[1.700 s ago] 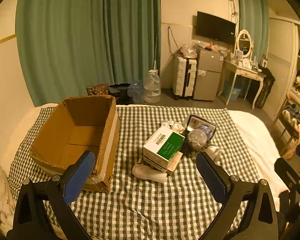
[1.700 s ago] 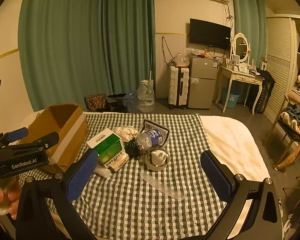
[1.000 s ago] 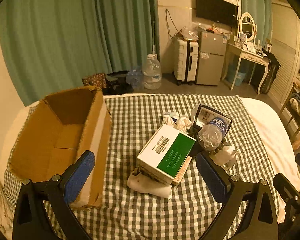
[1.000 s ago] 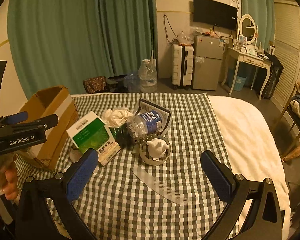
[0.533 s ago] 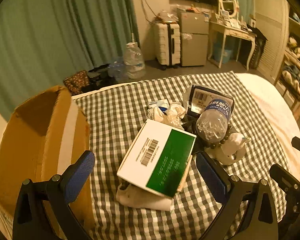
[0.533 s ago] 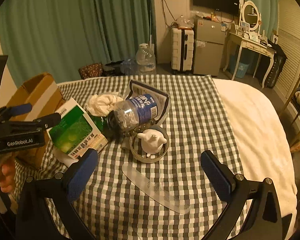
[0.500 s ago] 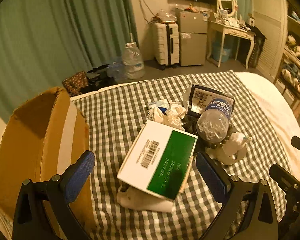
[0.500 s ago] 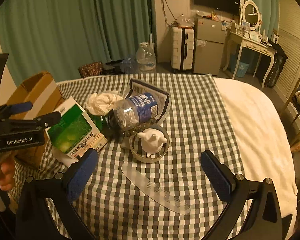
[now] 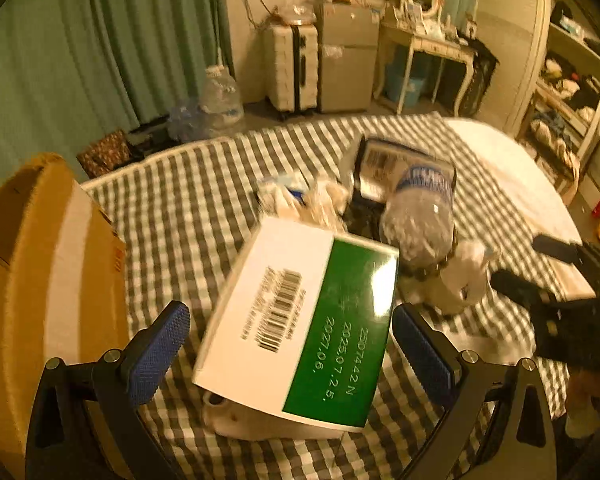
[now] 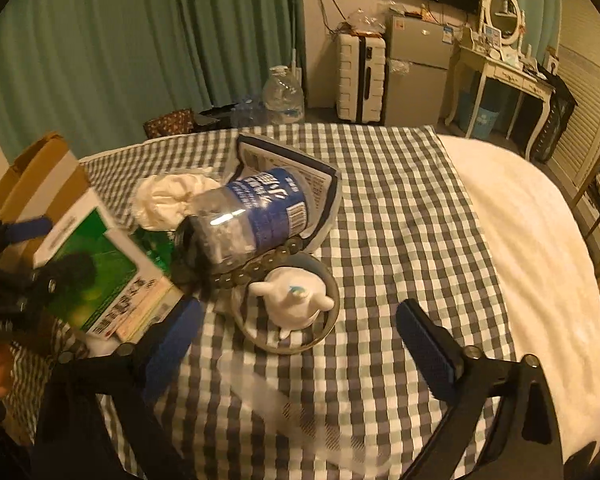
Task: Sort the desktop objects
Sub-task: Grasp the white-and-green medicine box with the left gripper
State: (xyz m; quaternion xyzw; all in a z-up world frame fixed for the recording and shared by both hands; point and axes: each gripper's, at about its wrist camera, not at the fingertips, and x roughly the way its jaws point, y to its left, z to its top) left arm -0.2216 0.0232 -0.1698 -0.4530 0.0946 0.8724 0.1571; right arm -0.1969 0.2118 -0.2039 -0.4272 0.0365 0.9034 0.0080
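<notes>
The left gripper [image 9: 290,344] is wide open around the green and white box [image 9: 300,320].

The box lies tilted between its blue pads, long side pointing up toward the bottle [image 9: 419,216]. The cardboard box [image 9: 40,280] stands just left, at the checked cloth's [image 9: 180,208] left edge. The right gripper [image 10: 296,340] is open too, near the white figurine [image 10: 294,296].

Green-white box [image 9: 300,320], checked cloth [image 10: 399,200]
</notes>
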